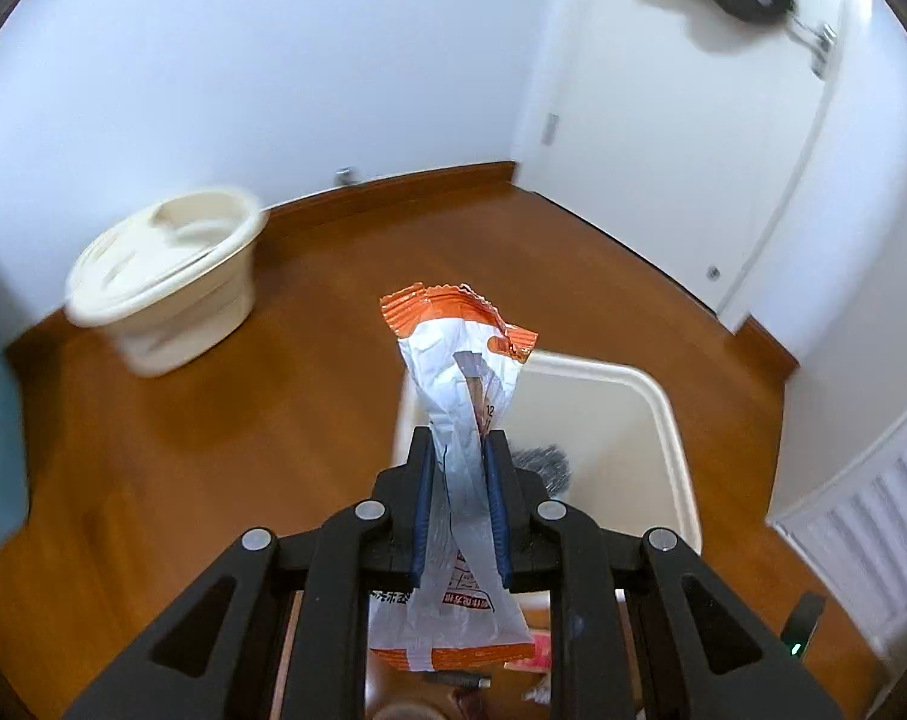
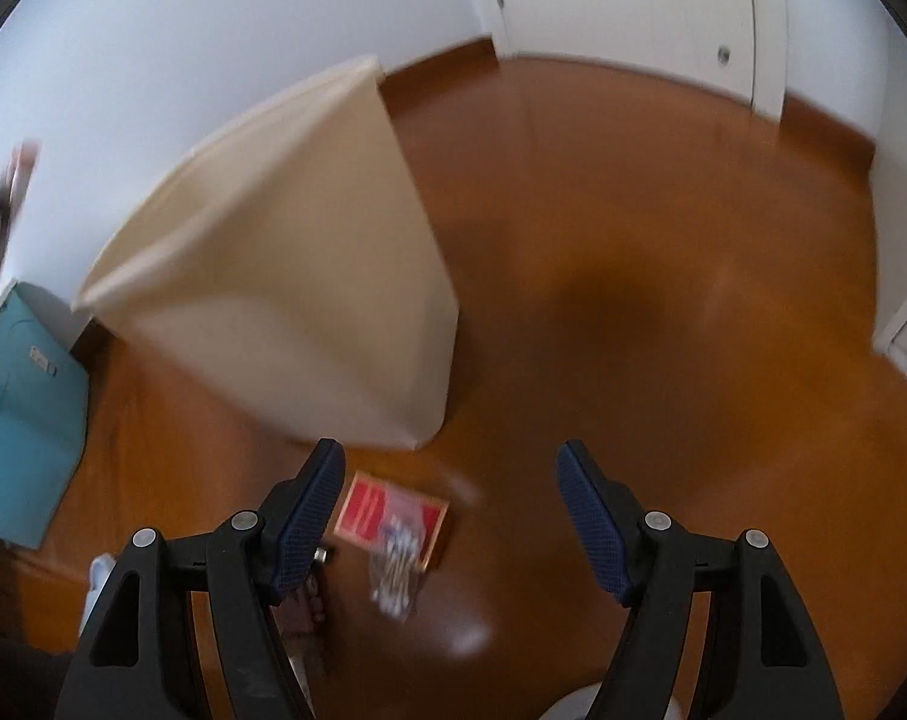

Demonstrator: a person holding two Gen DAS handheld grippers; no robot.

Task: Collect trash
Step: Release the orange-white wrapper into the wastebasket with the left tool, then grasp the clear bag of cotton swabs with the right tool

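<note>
My left gripper is shut on a crumpled white and orange wrapper, held upright above the near left rim of an open cream trash bin. A dark crumpled item lies inside the bin. My right gripper is open and empty above the wooden floor, just in front of the bin's outer wall. A red packet and a bundle of cotton swabs lie on the floor between and below its fingers.
The bin's cream lid lies on the floor by the wall at the left. A teal box stands at the left. White doors and a white radiator are on the right. More small litter lies under the left gripper.
</note>
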